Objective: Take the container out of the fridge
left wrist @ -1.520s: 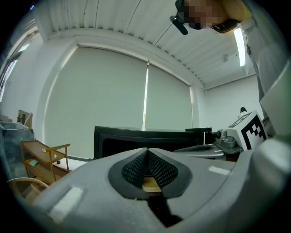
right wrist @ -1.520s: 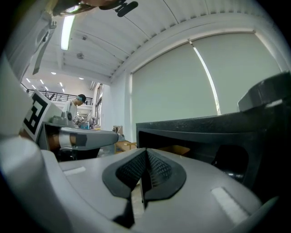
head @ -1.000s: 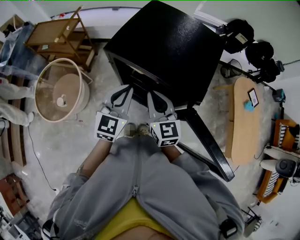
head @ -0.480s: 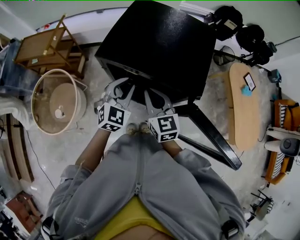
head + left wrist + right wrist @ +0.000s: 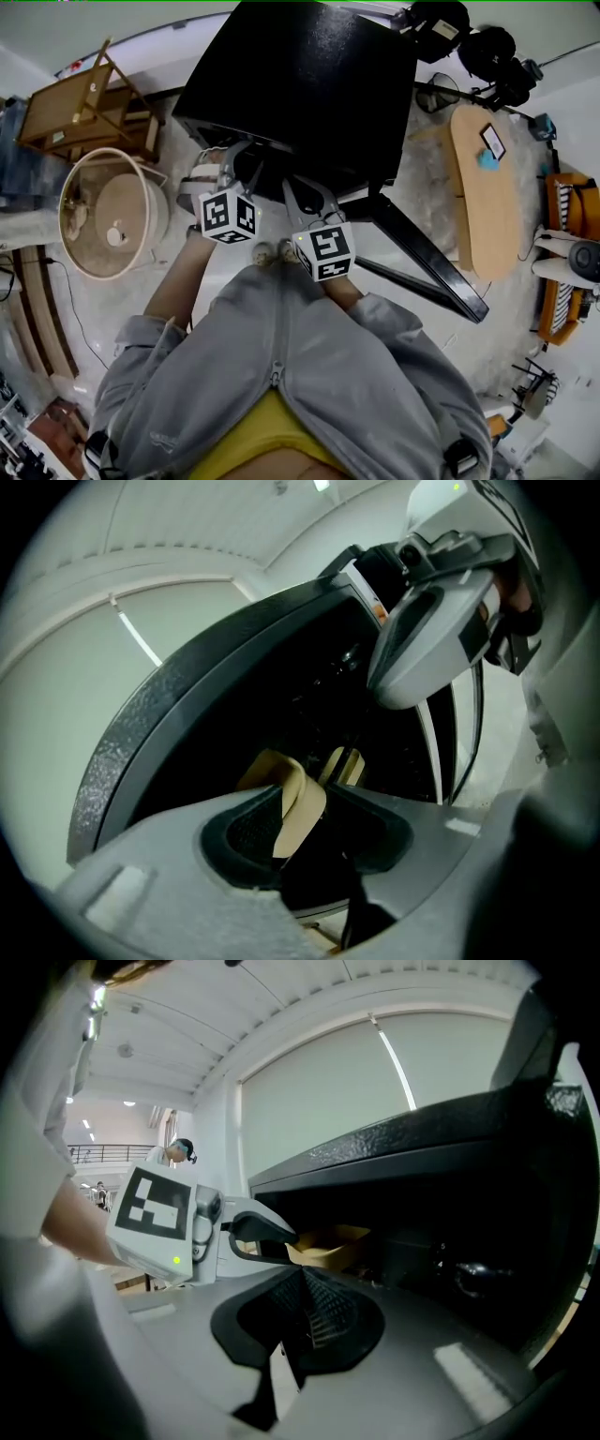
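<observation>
A black mini fridge [image 5: 300,84] stands open, its door [image 5: 422,258] swung out to the right. Inside, a tan paper container [image 5: 333,1241] sits on a shelf near the front. My left gripper [image 5: 239,161] reaches into the opening. Its jaws are opening, and the container's rim [image 5: 295,803] stands between the pads, with a gap beside it. My right gripper [image 5: 302,192] hovers just right of it at the fridge mouth, shut [image 5: 305,1307] with nothing between the pads. The rest of the interior is dark.
A round wicker basket [image 5: 108,211] and a wooden rack [image 5: 89,103] stand to the left of the fridge. An oval wooden table [image 5: 483,187] is on the right, with black gear [image 5: 469,37] behind it. The person's grey-clad legs fill the foreground.
The left gripper has moved forward into the fridge opening and its jaws have spread apart. The right gripper has shifted only slightly.
</observation>
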Demonstrator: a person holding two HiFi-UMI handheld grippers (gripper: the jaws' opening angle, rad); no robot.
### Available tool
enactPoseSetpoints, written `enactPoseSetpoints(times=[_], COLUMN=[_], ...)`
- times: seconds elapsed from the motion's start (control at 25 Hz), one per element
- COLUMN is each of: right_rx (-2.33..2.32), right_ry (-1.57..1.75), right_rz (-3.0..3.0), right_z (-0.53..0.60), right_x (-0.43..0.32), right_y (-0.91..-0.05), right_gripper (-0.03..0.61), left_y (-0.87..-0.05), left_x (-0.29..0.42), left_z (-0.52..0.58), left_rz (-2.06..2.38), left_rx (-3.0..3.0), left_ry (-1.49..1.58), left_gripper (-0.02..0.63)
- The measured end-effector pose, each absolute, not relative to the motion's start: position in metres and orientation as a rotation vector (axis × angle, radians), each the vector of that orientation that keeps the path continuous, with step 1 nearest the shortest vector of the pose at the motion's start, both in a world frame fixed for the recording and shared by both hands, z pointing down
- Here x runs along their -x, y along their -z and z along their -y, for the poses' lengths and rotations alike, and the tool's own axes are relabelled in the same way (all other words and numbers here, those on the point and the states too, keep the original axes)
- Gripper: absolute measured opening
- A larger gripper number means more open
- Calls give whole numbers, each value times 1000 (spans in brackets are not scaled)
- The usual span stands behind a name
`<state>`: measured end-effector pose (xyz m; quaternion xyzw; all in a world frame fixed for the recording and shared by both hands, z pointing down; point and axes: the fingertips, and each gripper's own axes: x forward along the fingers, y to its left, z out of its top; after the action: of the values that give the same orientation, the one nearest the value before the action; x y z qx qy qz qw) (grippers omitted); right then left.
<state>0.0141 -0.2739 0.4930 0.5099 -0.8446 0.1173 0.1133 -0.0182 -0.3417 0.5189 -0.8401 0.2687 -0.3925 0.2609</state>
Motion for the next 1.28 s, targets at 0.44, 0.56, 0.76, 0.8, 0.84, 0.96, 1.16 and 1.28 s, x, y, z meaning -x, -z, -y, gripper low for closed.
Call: enactPoseSetpoints(times=[0.44,0.56,0.76,0.8,0.84,0.96,1.16,1.28], right_rx=[-1501,-1498,-1507,-1508,-1509,-1512,-1502,-1494], right_ry=[-361,-362,-367,-367,-369,-373,-374,-380], right_rz=[2466,2464,2460,2459,2459,2461,2471,2477], right_z=[265,264,263,263,263,263,262,260], right_x=[-17,-17,-20,-21,-22,-22,-22,-21], right_y=[-497,-498,-498,-499,-499,-498,-497,-498], right_gripper=[0,0,0,0,0,0,0,0], left_y=[-539,-550,-560,-559,-558,-561,-564,-561], left_x=[8,5,6,6,6,8,12,13], left_z=[357,360,359,359,358,354,340,329], left_rz=[-537,-468,-432,-435,-434,-411,-390,-389], left_rx=[2006,1975,1917,1907,1904,1923,1957,2012], left_ry=[1270,1331,1375,1369,1366,1385,1420,1435], left_gripper=[200,206,178,140,98,66,12,12])
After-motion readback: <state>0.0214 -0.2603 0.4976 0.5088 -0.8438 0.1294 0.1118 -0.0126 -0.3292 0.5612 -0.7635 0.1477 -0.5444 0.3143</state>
